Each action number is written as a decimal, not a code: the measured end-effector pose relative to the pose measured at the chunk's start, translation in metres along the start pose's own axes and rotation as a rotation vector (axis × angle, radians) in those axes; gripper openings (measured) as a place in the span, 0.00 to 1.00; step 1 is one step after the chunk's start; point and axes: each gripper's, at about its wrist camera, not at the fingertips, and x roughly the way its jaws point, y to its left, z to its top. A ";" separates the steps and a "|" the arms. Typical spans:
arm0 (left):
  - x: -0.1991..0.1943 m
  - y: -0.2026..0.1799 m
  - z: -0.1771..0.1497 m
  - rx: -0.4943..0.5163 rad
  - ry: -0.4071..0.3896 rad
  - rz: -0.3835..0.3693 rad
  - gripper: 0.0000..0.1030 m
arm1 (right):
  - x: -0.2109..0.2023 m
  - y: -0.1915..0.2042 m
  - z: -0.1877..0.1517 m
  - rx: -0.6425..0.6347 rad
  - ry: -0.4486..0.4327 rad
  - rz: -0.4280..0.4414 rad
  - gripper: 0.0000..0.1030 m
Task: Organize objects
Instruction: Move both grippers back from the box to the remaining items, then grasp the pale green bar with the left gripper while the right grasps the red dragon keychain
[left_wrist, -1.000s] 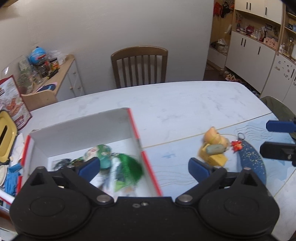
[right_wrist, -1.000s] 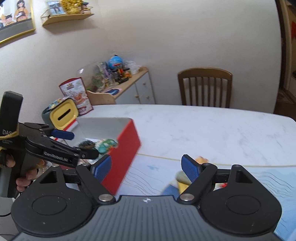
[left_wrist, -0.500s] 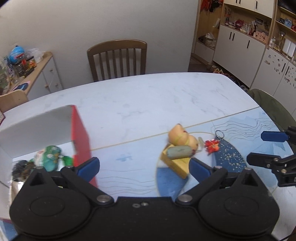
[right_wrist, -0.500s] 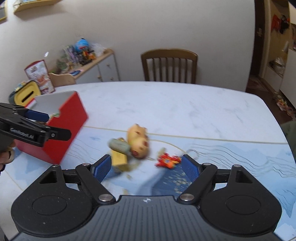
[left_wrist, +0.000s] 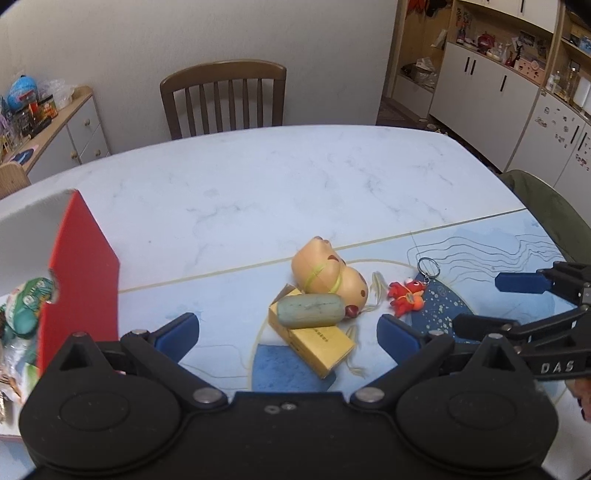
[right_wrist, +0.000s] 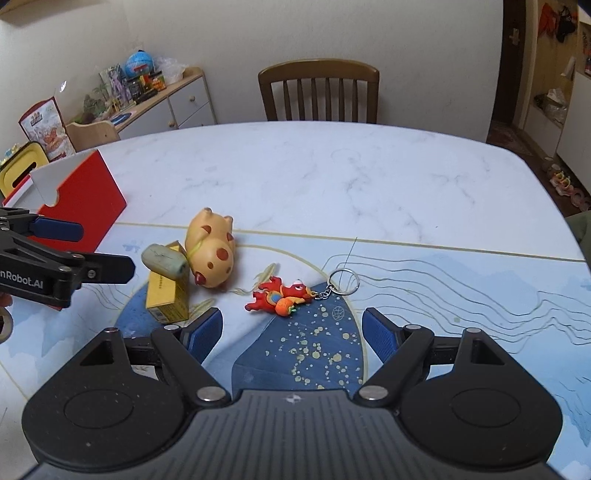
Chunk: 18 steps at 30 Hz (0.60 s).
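- Both grippers are over the table (right_wrist: 332, 177) with their blue pads spread wide, nothing between them.
- Left gripper (left_wrist: 288, 330) sits at the bottom of its own view. In the right wrist view it pokes in from the left edge (right_wrist: 99, 251), also spread.
- Right gripper (right_wrist: 291, 332) is low center in its view, and shows up at the right edge of the left wrist view (left_wrist: 480, 302).
- The little pile to sort sits mid-frame in the left wrist view: a tan toy pig (left_wrist: 328, 275) lying on its side, touching a greenish-grey cylinder thing (left_wrist: 310, 310) that rests on top of a yellow box (left_wrist: 317, 339).
- Just right of the pig there's a red figure keychain (left_wrist: 406, 295), its metal ring (left_wrist: 427, 266) pointing toward the upper right. It's lying at the edge of the dark blue patch on the placemat (right_wrist: 461, 295), right ahead of the right gripper's pads.
- The red box (left_wrist: 79, 273) with white inside is at the left edge of the left wrist view. Some stuff is already in it, including a green and white packet (left_wrist: 27, 302).
- Wooden chair (right_wrist: 319, 92) is at the far side of the table, top center, and a cluttered sideboard (right_wrist: 162, 99) sits upper left.
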 end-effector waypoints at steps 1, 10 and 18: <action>0.004 -0.001 0.000 -0.002 0.005 0.002 0.99 | 0.003 0.000 0.000 -0.004 0.004 0.001 0.80; 0.029 -0.006 0.002 -0.004 0.015 0.043 0.99 | 0.036 0.000 0.003 -0.016 0.025 0.018 0.80; 0.040 -0.008 0.002 -0.008 0.017 0.052 0.97 | 0.049 0.009 0.005 -0.040 0.017 0.022 0.80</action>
